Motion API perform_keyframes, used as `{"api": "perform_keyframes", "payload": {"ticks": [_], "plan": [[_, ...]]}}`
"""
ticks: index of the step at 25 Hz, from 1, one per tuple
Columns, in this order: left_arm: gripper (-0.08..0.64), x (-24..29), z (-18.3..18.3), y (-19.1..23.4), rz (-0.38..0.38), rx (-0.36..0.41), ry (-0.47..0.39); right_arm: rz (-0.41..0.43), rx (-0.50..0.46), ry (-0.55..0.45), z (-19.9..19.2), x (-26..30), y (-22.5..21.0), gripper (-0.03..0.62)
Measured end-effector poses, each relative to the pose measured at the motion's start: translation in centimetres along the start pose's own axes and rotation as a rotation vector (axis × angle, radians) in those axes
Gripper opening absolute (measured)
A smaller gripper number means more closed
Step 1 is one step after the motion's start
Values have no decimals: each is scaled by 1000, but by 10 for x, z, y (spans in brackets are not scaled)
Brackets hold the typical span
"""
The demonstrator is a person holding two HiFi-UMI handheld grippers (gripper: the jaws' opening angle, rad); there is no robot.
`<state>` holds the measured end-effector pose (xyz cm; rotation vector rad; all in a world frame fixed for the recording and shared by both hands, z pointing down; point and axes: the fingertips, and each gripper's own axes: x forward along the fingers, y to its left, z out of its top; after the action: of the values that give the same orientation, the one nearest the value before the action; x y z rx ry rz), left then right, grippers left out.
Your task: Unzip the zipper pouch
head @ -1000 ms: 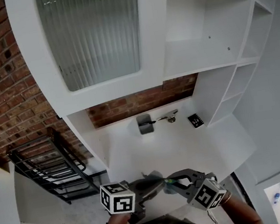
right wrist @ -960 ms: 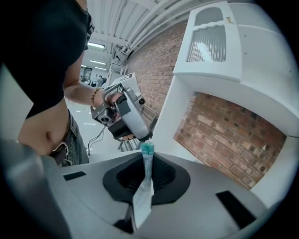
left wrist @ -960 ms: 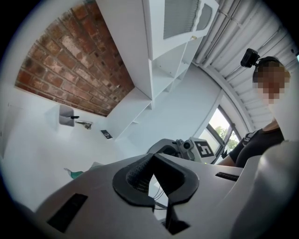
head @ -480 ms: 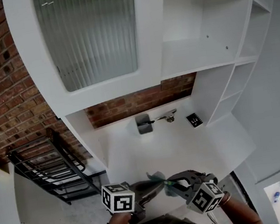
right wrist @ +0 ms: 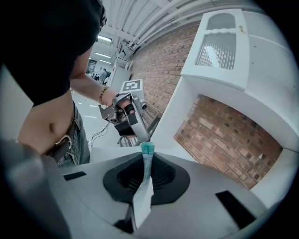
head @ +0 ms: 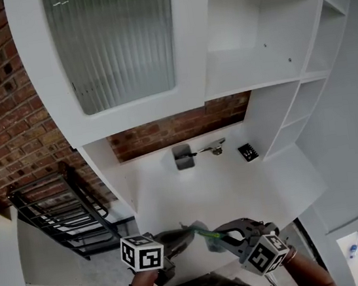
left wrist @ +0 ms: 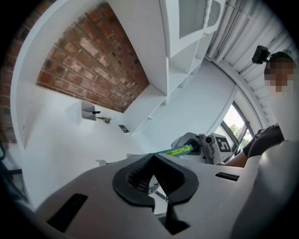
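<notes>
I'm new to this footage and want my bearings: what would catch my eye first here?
First, the zipper pouch, held in the air at the bottom of the head view, its green-yellow edge stretched between the shut left tool and the shut right tool. Next, above the white desk, the big white cabinet with its ribbed glass door, set against a red brick wall.
</notes>
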<state>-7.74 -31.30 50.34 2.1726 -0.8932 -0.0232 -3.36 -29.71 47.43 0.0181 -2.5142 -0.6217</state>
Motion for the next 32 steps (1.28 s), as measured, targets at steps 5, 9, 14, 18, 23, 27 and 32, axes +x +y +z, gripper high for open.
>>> {"api": "perform_keyframes", "payload": {"ticks": [5, 9, 14, 18, 23, 27, 32], "plan": [[3, -1, 6, 0, -11, -22, -36, -16, 23, -11, 3, -1, -3, 9], [3, 0, 5, -1, -2, -2, -24, -15, 22, -7, 1, -5, -3, 9], [3, -1, 5, 0, 1, 0, -24, -27, 26, -13, 2, -9, -5, 9], [3, 0, 4, 3, 18, 13, -14, -26, 27, -8, 1, -11, -4, 9], [3, -4, 5, 2, 10, 9, -26, -35, 35, -18, 4, -13, -4, 11], [3, -5, 6, 3, 19, 21, -29, -45, 31, -25, 5, -15, -4, 11], [3, -9, 5, 10, 44, 13, -35, -54, 49, -28, 1, -21, -6, 9]]}}
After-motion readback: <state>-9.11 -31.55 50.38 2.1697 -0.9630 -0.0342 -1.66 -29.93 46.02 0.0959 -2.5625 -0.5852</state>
